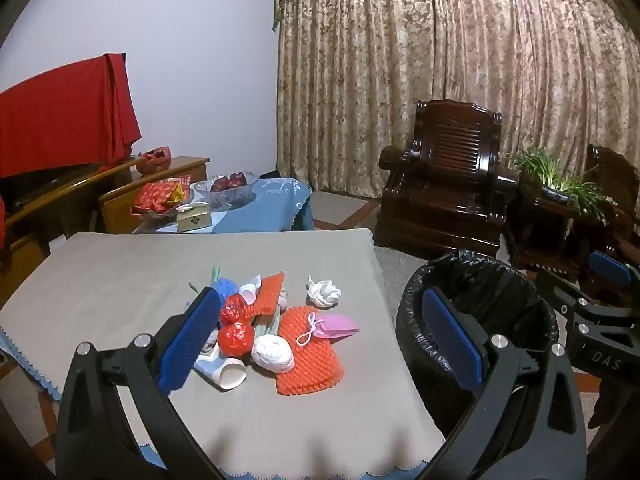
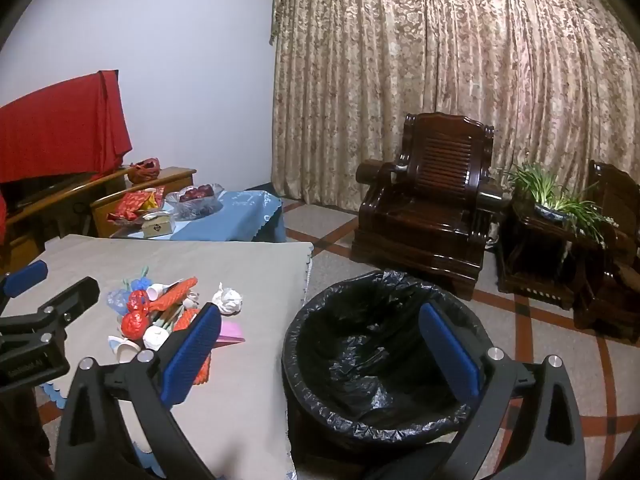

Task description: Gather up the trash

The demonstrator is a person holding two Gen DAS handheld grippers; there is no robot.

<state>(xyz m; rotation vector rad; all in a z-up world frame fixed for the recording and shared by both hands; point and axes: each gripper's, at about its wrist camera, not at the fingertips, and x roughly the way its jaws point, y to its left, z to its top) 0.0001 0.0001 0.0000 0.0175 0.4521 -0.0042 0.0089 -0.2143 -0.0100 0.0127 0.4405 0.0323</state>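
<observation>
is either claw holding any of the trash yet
No. The left claw and the right claw are both open and empty; the trash pile lies on the table.

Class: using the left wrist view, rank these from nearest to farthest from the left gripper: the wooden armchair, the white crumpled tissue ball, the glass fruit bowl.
1. White crumpled tissue ball, on the grey table between the open left gripper's fingers.
2. Glass fruit bowl, on the blue-clothed table behind.
3. Wooden armchair, by the curtain, right.

A desk (image 1: 120, 280) covered by a grey cloth held a heap of trash near its middle: orange foam netting (image 1: 310, 354), red crumpled bags (image 1: 236, 336), white tissue wads (image 1: 274, 354), a pink mask (image 1: 336, 326) and a paper cup (image 1: 232, 376), while a black-lined bin (image 2: 384, 364) stood on the tiled floor (image 2: 540, 344) just beside it.
</observation>
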